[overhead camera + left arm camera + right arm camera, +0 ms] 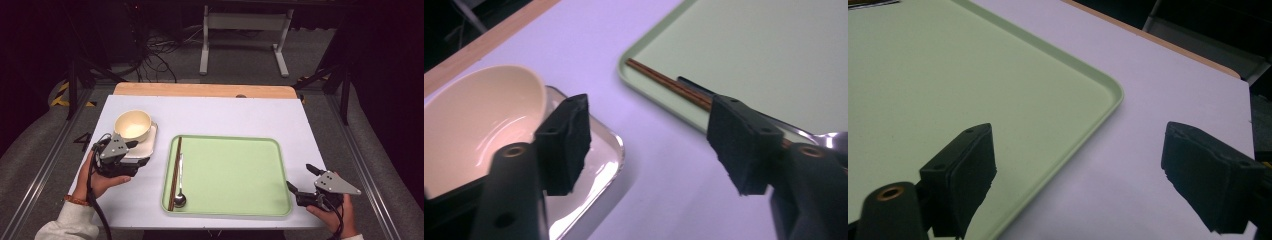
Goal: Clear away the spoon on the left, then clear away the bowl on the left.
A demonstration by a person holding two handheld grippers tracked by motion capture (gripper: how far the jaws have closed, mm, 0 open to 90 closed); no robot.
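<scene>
Right now the person is holding the left gripper (131, 151) over the near corner of a small white square plate (148, 145), which is lying just left of the green tray (235, 175). A cream bowl (132, 124) is sitting on that plate, toward its far side. In the left gripper view the jaws are standing spread wide, one of them hanging over the plate's rim (616, 150), nothing pinched between them.

The right gripper (301, 182) is waiting just off the tray's right edge, its jaws likewise apart and empty.

On the tray, along its left side, a pair of brown chopsticks (175, 172) and a metal spoon (180, 197) are lying side by side.

The plate and bowl both look glazed: stiff, slick and breakable, and the bowl is adding weight at the far side. I'd say the raised rim at the near corner is the place to pinch, firmly and kept level, since any tilt could be sending the bowl sliding.
</scene>
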